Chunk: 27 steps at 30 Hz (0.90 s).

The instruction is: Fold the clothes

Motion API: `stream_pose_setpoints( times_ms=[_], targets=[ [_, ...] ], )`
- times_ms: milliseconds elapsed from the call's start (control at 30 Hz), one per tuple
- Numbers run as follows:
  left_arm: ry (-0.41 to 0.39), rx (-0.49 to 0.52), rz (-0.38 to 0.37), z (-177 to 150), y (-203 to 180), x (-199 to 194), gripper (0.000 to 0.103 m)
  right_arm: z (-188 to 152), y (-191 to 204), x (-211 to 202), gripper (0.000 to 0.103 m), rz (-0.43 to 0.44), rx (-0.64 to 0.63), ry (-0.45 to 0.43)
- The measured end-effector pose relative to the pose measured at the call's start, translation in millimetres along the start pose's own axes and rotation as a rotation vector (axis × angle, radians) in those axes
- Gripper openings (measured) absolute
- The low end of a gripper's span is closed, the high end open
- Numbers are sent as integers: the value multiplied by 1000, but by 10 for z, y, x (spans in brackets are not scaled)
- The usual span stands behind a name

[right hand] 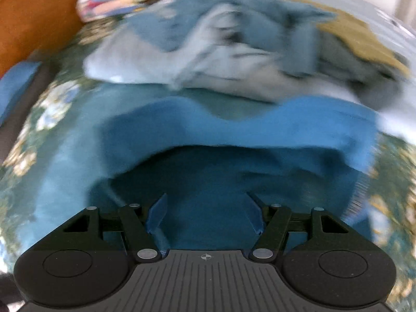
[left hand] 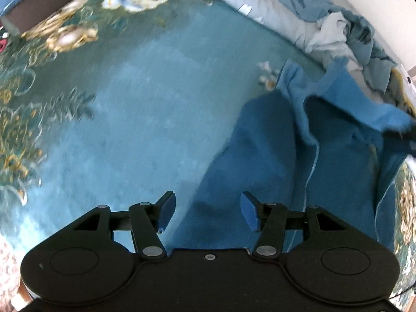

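A bright blue fleece garment (left hand: 273, 156) lies on a teal floral bedspread (left hand: 130, 104), its far edge curled up in a fold. My left gripper (left hand: 206, 212) hovers open over the garment's left edge, nothing between its blue pads. In the right wrist view the same blue garment (right hand: 234, 135) fills the centre, its raised fold arching over a darker hollow. My right gripper (right hand: 206, 213) is open just above that blue cloth, its pads apart and empty. Both views are blurred by motion.
A heap of grey, white and dusty-blue clothes (left hand: 325, 26) lies beyond the blue garment, seen also as the pile (right hand: 234, 52) in the right wrist view. A tan cloth (right hand: 364, 41) sits at its right. A wooden headboard (right hand: 33, 18) rises at far left.
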<state>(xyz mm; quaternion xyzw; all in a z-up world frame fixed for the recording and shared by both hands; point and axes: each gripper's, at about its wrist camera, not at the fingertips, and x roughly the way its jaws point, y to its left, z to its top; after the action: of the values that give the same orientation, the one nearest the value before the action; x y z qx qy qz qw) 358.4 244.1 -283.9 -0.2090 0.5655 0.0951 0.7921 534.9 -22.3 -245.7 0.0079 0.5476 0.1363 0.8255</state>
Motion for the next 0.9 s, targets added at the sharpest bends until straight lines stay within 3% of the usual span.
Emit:
stream_pose_setpoints(
  times_ms=[233,400,533,600,900],
  targets=[
    [8,-49,-18,-132,234,-12,54,355,700,411,60,48,-76,31],
    [17,-87,-18,-158,424,16,55,412,877,607,46,1,-94,56],
    [28,-113,-24,-150,545,54,55,462,777,706,26,-26,-53,71],
    [34,-116,-34,-131,575,76,55,500,725,738,9,-53,-65,66],
    [68,-125,-73,-93,667,199,55,948,388,808,6,-250,-211,-13]
  ],
)
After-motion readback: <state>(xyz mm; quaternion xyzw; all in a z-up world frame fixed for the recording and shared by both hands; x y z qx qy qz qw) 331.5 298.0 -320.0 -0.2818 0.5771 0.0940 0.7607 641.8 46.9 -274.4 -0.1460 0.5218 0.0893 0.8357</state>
